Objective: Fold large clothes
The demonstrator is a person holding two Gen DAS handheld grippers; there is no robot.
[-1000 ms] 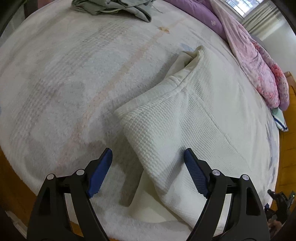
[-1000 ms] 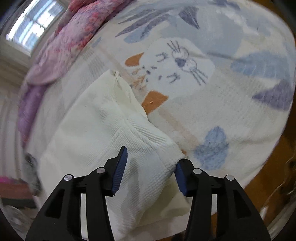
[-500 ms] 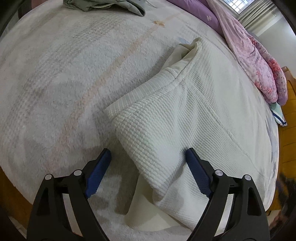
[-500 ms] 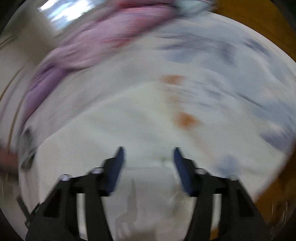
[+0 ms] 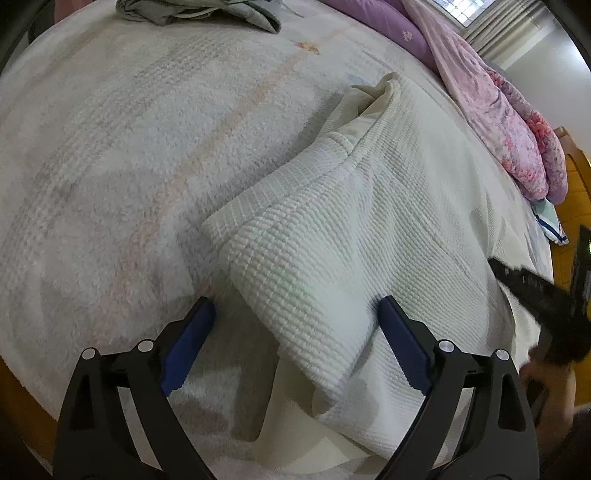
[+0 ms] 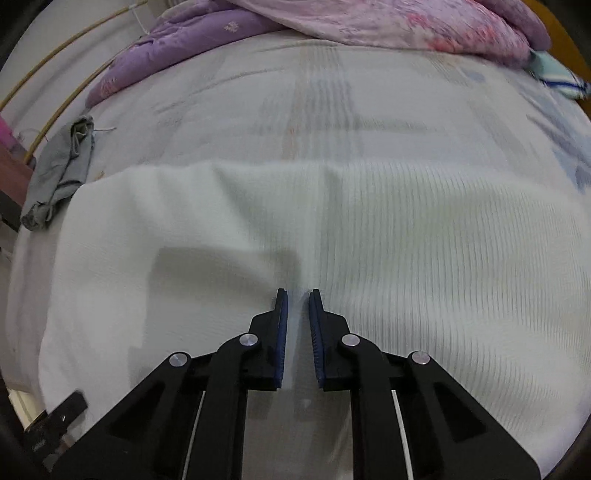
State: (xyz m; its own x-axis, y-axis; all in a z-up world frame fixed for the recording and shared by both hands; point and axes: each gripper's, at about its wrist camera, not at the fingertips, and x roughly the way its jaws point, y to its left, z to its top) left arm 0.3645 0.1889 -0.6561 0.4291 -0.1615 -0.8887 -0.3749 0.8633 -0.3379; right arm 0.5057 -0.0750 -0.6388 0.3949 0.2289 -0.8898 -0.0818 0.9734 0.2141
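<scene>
A cream waffle-knit garment [image 5: 332,229] lies partly folded on the bed, its folded corner pointing at me in the left wrist view. My left gripper [image 5: 295,317] is open, its blue pads astride that corner just above the bed. In the right wrist view the same garment [image 6: 406,229] spreads wide and flat. My right gripper [image 6: 297,295] hovers over its middle with the jaws nearly closed, a narrow gap between the pads and nothing held. The right gripper also shows at the right edge of the left wrist view [image 5: 532,288].
A fluffy pale bedspread [image 5: 129,166] covers the bed. A grey garment [image 5: 192,9] lies crumpled at the far side and also shows in the right wrist view [image 6: 59,177]. Pink and purple quilts [image 6: 332,26] are bunched along the far edge. The wooden bed frame [image 5: 576,173] is at the right.
My left gripper has moved closer to the folded corner. My right gripper has swung from the garment's corner to over its middle and its jaws have closed to a narrow gap.
</scene>
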